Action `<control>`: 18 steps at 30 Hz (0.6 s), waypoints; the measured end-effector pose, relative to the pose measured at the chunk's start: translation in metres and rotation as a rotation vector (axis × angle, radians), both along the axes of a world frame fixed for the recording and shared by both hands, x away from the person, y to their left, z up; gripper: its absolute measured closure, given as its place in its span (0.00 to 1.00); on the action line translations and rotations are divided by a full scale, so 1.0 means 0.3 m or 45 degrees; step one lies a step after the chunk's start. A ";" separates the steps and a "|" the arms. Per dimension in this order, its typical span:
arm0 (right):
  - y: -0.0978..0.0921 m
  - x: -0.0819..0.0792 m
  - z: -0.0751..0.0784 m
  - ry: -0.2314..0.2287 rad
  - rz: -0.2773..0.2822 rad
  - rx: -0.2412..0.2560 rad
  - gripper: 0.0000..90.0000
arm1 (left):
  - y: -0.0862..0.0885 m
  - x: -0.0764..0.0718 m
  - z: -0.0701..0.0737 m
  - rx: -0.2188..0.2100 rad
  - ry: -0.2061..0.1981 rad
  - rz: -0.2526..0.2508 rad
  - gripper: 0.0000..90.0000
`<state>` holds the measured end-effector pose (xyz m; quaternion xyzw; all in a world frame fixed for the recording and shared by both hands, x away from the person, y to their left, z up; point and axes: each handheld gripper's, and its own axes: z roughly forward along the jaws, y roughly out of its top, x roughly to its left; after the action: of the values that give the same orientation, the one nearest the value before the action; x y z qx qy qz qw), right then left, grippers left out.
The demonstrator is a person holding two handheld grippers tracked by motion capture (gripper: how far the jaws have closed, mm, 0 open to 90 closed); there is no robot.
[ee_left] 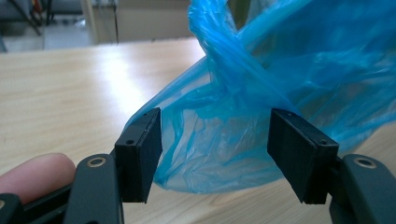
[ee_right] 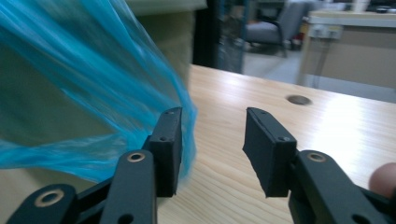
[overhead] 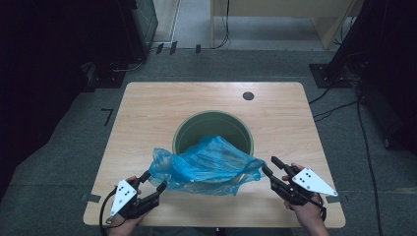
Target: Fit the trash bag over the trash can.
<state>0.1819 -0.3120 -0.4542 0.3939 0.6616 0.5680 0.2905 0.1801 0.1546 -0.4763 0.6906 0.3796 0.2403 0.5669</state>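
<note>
Wood desk [overhead: 147, 113], grey carpet, dark room w/ cables. Blue bag [overhead: 206, 167] draped over green bin [overhead: 212, 123] rim, near front edge; bin interior partly hidden. Left gripper [overhead: 152, 179] & right gripper [overhead: 269, 164] both wide, gripping nothing.

High view: dim, dark corners, soft overall. Gripper views: brighter, white glare on the pale wooden tabletop [ee_left: 70, 88]; translucent blue plastic bag [ee_right: 70, 93] motion-blurred; backgrounds out of focus.

Light wood table [overhead: 147, 113] with a cable hole [overhead: 248, 96], grey carpet floor [overhead: 64, 147], black stands at the sides, cables [overhead: 339, 105] right.
</note>
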 end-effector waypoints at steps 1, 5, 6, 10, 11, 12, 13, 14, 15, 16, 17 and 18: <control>-0.002 -0.003 0.005 -0.009 0.015 0.014 0.60 | 0.009 -0.006 0.009 -0.023 -0.012 -0.017 0.38; -0.008 -0.016 0.026 -0.049 0.053 0.021 0.53 | 0.030 -0.018 0.033 -0.088 -0.033 -0.051 0.33; -0.012 -0.019 0.030 -0.057 0.054 0.027 0.51 | 0.033 -0.020 0.037 -0.105 -0.031 -0.058 0.32; -0.022 -0.034 0.057 -0.081 0.081 0.068 0.47 | 0.040 -0.026 0.049 -0.125 -0.033 -0.073 0.29; -0.023 -0.037 0.065 -0.089 0.093 0.090 0.47 | 0.040 -0.028 0.053 -0.125 -0.038 -0.075 0.29; -0.021 -0.041 0.074 -0.093 0.107 0.112 0.47 | 0.040 -0.031 0.056 -0.125 -0.042 -0.078 0.29; -0.016 -0.045 0.082 -0.100 0.126 0.126 0.47 | 0.038 -0.034 0.060 -0.119 -0.046 -0.074 0.28; -0.010 -0.049 0.090 -0.107 0.148 0.134 0.46 | 0.035 -0.037 0.063 -0.120 -0.055 -0.071 0.28; -0.001 -0.052 0.097 -0.113 0.171 0.139 0.46 | 0.033 -0.040 0.069 -0.123 -0.060 -0.073 0.27; 0.010 -0.055 0.104 -0.117 0.197 0.139 0.46 | 0.031 -0.043 0.075 -0.123 -0.068 -0.070 0.27; 0.021 -0.058 0.111 -0.115 0.223 0.134 0.46 | 0.029 -0.045 0.082 -0.129 -0.077 -0.065 0.26; 0.034 -0.061 0.117 -0.119 0.242 0.123 0.46 | 0.028 -0.046 0.091 -0.130 -0.084 -0.057 0.26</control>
<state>0.1636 -0.3018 -0.4191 0.3159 0.6537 0.6419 0.2465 0.1662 0.1629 -0.4491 0.6609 0.3567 0.2306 0.6187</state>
